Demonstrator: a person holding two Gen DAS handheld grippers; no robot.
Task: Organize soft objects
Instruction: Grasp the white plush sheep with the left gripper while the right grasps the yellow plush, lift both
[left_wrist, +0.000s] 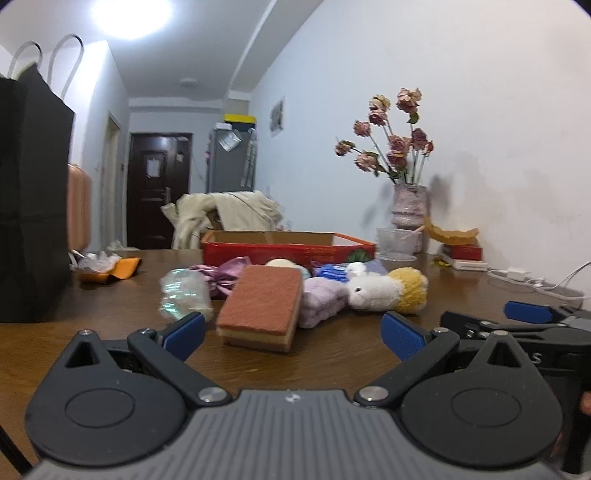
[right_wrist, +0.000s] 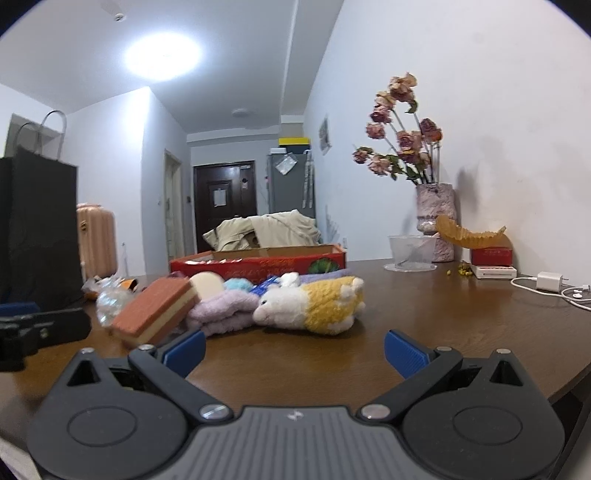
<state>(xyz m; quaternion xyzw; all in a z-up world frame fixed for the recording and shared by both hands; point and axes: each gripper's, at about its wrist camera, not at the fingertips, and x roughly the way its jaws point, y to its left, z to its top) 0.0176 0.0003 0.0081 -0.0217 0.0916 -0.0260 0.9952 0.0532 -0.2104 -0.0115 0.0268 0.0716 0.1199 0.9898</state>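
On a brown wooden table (right_wrist: 424, 314), soft toys before red box (right_wrist: 258, 264), white walls, both grippers' fingers released.

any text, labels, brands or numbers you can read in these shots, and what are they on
"S": the one white letter showing on the black body of the right gripper, at the right edge of the left wrist view.
Small white logo mark on the left gripper body: a symbol, not letters.
Red box: gold print on its side, too blurred to read.
Small red box near the vase: gold print, unreadable.
Paper on the dark door: too small to read.
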